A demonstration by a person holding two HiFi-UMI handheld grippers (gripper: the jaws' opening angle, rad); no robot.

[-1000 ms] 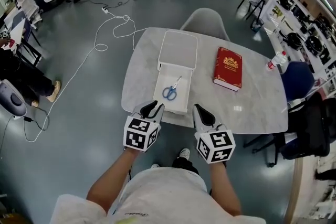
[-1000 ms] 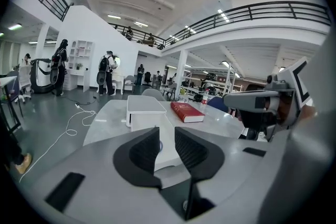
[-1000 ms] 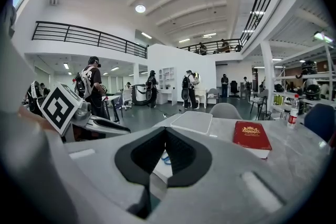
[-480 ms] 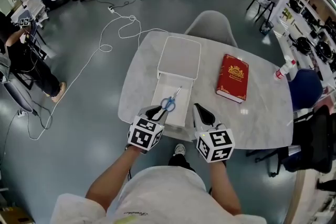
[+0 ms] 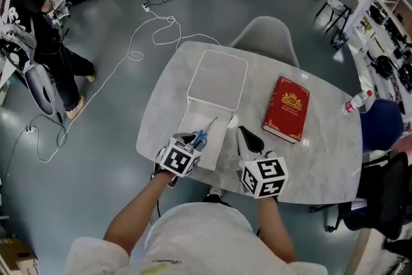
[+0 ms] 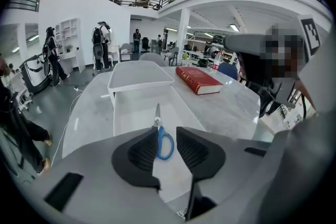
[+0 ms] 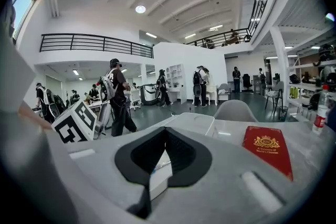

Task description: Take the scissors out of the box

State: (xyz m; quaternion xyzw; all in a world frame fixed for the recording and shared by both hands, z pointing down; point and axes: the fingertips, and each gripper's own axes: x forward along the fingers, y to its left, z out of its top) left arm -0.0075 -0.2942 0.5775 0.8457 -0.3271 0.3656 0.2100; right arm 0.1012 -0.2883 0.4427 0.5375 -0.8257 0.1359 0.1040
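The scissors [image 6: 157, 118] lie flat in the open box [image 5: 199, 114], blue handles near you and blades pointing far along its length. They sit straight ahead of your left gripper [image 6: 164, 131] and below it, in line with the gap. Its jaws are opening and do not touch them. That hand is the nearer of the 2. Your right gripper [image 7: 163, 132] hangs just right of the box, jaws together, empty. The box holds only the scissors. Its lid [image 5: 217, 79] lies beyond, with a red book [image 5: 286, 108] further right.
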